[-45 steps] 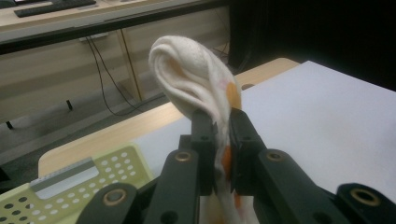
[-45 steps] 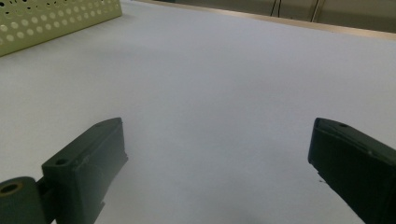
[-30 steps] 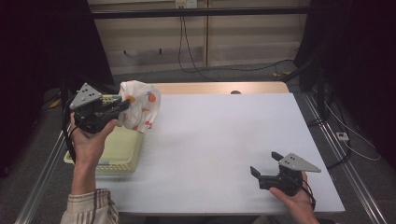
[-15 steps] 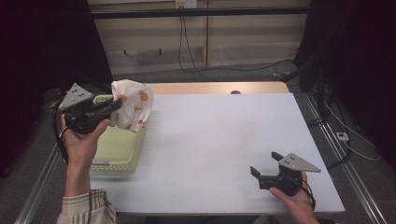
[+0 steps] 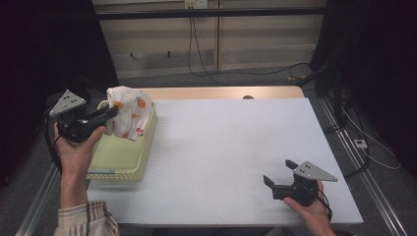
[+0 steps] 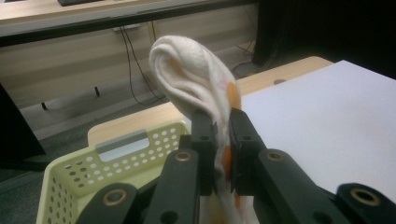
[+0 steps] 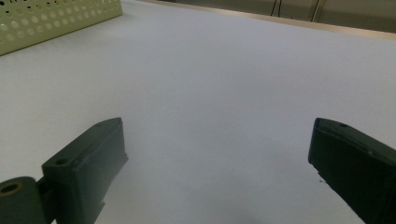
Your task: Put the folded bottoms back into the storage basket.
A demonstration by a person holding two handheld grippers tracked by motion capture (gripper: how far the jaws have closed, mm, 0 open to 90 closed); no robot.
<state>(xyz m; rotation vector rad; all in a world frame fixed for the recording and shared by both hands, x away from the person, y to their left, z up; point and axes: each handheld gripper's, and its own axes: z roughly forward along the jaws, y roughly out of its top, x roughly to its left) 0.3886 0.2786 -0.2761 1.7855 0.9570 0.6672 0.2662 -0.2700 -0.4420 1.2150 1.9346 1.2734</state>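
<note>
A white cloth (image 5: 129,112) with orange prints hangs bunched over the far end of a pale yellow-green perforated basket (image 5: 123,164) at the table's left edge. My left gripper (image 5: 111,113) is shut on the cloth, held above the basket. In the left gripper view its black jaws pinch the cloth (image 6: 196,79), which bulges up above the fingertips (image 6: 204,126), with the basket (image 6: 93,168) below. Near the table's front right, my right gripper (image 5: 278,175) rests low, open, with nothing between its jaws. In the right gripper view, that right gripper (image 7: 217,154) shows bare white tabletop between its wide-spread jaws.
The white tabletop (image 5: 236,147) stretches between basket and right gripper. A wooden strip (image 5: 221,92) runs along the far edge. Cables (image 5: 206,59) hang behind the table; dark curtains stand at both sides. A corner of the basket (image 7: 46,18) lies far left in the right gripper view.
My left hand has carried the cloth leftward, from the basket's right rim to over its far end. The right gripper has stayed put.
</note>
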